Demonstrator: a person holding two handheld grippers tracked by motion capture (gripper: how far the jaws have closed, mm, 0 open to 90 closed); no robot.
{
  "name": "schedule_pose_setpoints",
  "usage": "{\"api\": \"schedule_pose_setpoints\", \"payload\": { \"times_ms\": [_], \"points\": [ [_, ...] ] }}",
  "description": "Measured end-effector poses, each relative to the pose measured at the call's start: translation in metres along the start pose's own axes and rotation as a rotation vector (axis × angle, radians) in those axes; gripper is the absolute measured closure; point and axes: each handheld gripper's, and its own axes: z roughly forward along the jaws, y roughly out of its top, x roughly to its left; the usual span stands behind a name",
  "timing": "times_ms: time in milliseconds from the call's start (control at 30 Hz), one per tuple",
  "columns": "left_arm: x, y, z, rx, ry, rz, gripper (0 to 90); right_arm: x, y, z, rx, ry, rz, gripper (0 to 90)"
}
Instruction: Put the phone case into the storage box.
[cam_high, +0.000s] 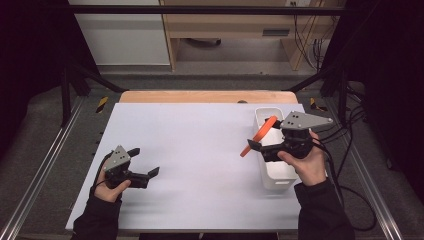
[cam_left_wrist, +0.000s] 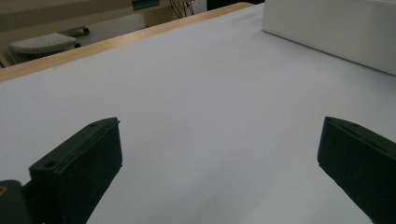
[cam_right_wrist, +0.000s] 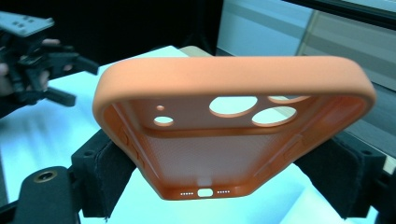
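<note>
The right gripper (cam_high: 261, 145) pinches the orange phone case (cam_high: 258, 135) by its long sides, above the white bin's (cam_high: 278, 181) left wall. Its long axis tilts toward the left gripper (cam_high: 146, 162), which hovers spread and empty, well apart.

White bench top (cam_high: 200, 150) with a wooden far edge (cam_high: 207, 96), metal frame rails (cam_high: 40, 165) along both sides, pale wooden furniture (cam_high: 240, 25) beyond, black cables (cam_high: 307, 40) hanging at right
</note>
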Motion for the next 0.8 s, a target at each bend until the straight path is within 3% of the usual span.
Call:
{"api": "schedule_pose_setpoints", "payload": {
  "times_ms": [167,433,800],
  "points": [
    [0.002,-0.002,-0.002,0.0,0.006,-0.003,0.0,-0.011,0.007,0.001,0.005,-0.057,0.043,16.0],
    [0.004,-0.007,-0.003,0.012,0.009,0.003,0.0,-0.025,0.012,0.004,0.025,-0.129,0.063,16.0],
    [0.005,-0.011,-0.005,0.014,0.007,0.014,0.0,-0.045,0.02,0.009,0.025,-0.248,0.133,15.9]
  ]
}}
